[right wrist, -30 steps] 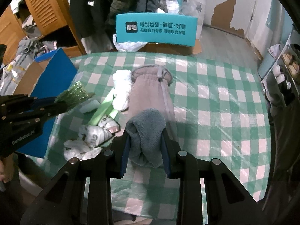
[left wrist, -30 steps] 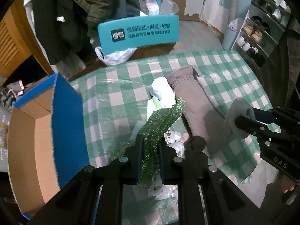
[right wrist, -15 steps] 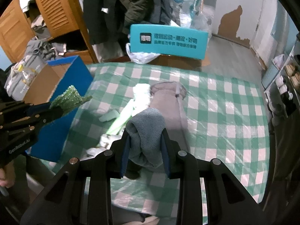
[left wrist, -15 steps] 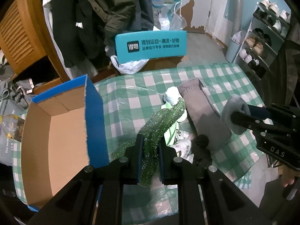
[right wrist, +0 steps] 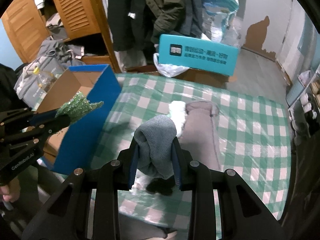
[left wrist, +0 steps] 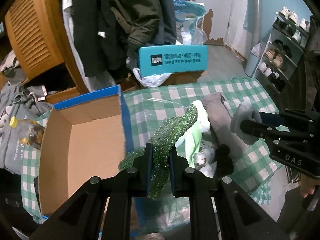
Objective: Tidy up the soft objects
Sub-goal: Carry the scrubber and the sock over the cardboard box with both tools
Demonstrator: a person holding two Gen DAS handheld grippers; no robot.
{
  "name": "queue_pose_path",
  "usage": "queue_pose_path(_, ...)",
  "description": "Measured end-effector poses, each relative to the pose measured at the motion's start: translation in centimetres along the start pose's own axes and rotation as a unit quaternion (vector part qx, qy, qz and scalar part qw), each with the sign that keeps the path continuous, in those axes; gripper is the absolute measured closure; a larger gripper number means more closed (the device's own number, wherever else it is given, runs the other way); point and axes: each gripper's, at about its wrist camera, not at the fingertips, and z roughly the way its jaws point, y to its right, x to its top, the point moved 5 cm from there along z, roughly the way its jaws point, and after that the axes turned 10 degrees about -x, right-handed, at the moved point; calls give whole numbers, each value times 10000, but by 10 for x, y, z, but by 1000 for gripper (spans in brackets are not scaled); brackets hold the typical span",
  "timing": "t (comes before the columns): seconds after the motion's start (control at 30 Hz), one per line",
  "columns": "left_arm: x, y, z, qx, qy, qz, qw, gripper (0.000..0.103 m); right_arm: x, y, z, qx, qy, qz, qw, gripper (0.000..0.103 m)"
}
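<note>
The left gripper (left wrist: 161,161) pinches a green sparkly cloth (left wrist: 172,128) beside the open blue box (left wrist: 84,140); the right gripper (right wrist: 156,160) pinches a grey sock (right wrist: 157,140) above the bench (right wrist: 250,136).

Open box (left wrist: 84,140) on table (left wrist: 180,94), at left edge. Scarf (left wrist: 170,132) pinched in left gripper (left wrist: 161,160) jaws, above table just right of box. Towel (right wrist: 156,140) clamped in right gripper (right wrist: 155,160) jaws, above table centre. Garment (right wrist: 202,132) flat on table behind towel; white cloth (right wrist: 177,110) touching its left side. Shoe rack (left wrist: 284,50) far right, off table.
</note>
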Motion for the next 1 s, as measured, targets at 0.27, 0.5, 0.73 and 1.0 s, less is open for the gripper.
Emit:
queue_pose_path(0.27, -4, -26, -15, 115, 136, -162, 9997, 88, 13, -35, -2, 157, 45, -193, 9997, 74)
queue_pose_path(0.5, -7, -47, -28, 222, 279, -276, 9990, 88, 26, -62, 0, 265, 56, -339, 9991, 74)
queue_pose_path(0.73, -13, -68, -35, 353, 306, -418, 9980, 88, 37, -96, 1, 404, 68, -552, 9976, 74)
queue_pose_path(1.0, -24, -97, -37, 461, 259, -680, 9963, 88, 45, -135, 8, 580, 35, -790, 9952, 74)
